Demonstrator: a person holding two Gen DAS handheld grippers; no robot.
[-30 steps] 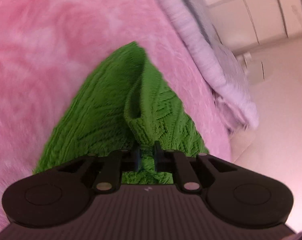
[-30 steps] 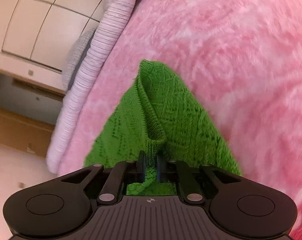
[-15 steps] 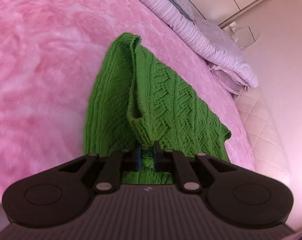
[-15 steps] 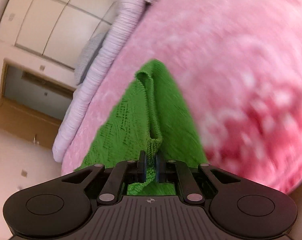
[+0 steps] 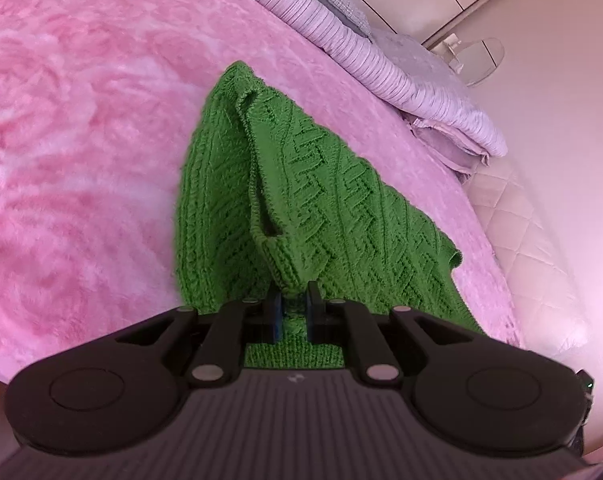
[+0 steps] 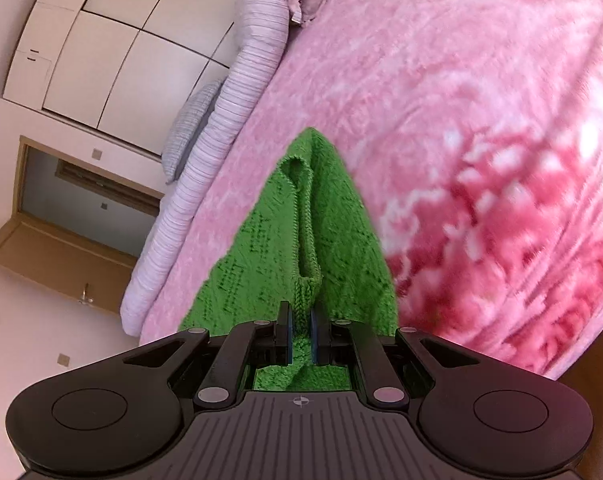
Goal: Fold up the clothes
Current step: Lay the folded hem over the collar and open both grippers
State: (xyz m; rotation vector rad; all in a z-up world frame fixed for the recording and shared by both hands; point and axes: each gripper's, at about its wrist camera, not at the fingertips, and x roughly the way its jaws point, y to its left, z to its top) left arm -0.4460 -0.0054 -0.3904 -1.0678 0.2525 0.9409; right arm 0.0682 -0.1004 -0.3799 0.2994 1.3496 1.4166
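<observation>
The left tongs are nearly closed, their blue pads pinching a ribbed edge of the green knitted garment; the right tongs are likewise clamped tight on a ribbed edge of the same green knit. In both wrist views the garment runs lengthwise straight away from the tongs, wide at the near end and narrowing to a folded tip at the far end, so its long axis lies along the line each pair of tongs points. A seam or doubled edge runs up the middle of it, with one layer hanging on either side. The far part lies on the fluffy pink blanket that covers the bed, while the near end is lifted into the grip. In the left view its right-hand flap drapes toward the bed's edge. A lilac striped quilt is bunched along the far side of the bed, with pale cabinet doors behind it
</observation>
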